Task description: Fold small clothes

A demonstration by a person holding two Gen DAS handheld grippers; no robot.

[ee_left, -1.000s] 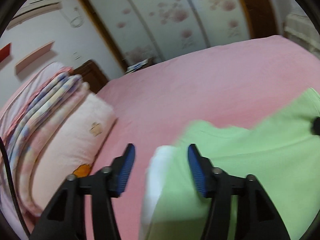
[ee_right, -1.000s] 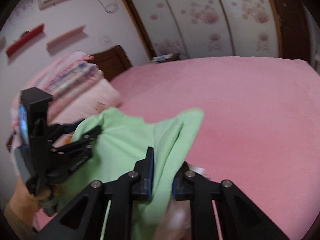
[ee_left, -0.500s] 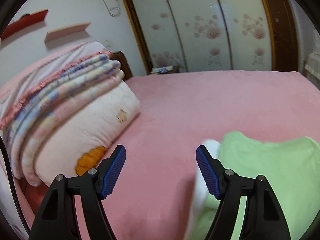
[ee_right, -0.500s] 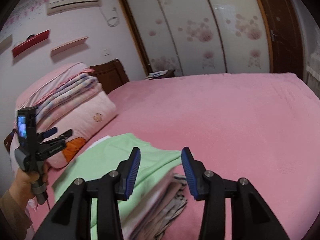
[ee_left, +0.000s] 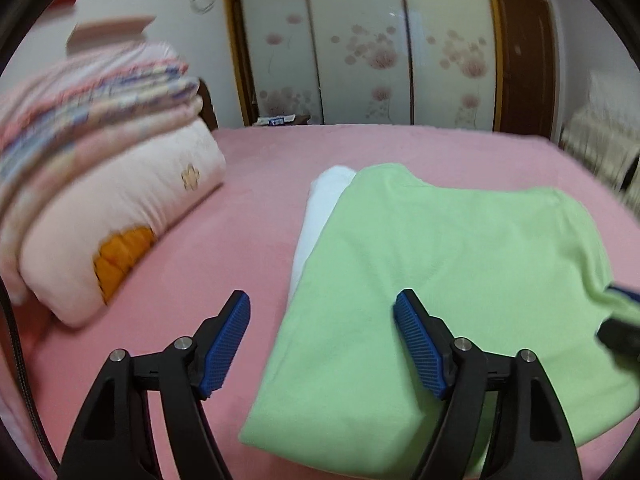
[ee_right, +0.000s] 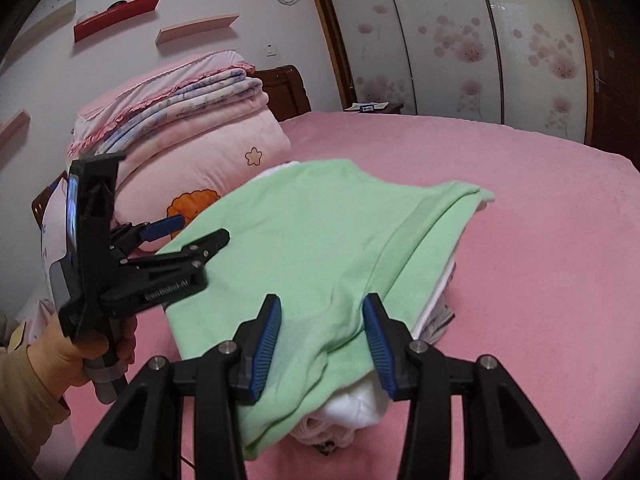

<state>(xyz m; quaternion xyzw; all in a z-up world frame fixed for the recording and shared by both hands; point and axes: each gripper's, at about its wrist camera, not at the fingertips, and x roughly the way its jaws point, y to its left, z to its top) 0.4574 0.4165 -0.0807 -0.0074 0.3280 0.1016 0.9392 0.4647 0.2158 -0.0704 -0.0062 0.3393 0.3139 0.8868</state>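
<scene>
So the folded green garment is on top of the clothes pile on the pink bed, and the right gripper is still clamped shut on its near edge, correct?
Not quite. The green garment does lie on top of the pile on the pink bed, but the right gripper is not clamped on it: the right wrist view shows its jaws apart, pads clear of the cloth, having just been opening.

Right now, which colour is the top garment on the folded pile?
Light green garment, plain with no pattern; the right wrist view shows it best.
</scene>
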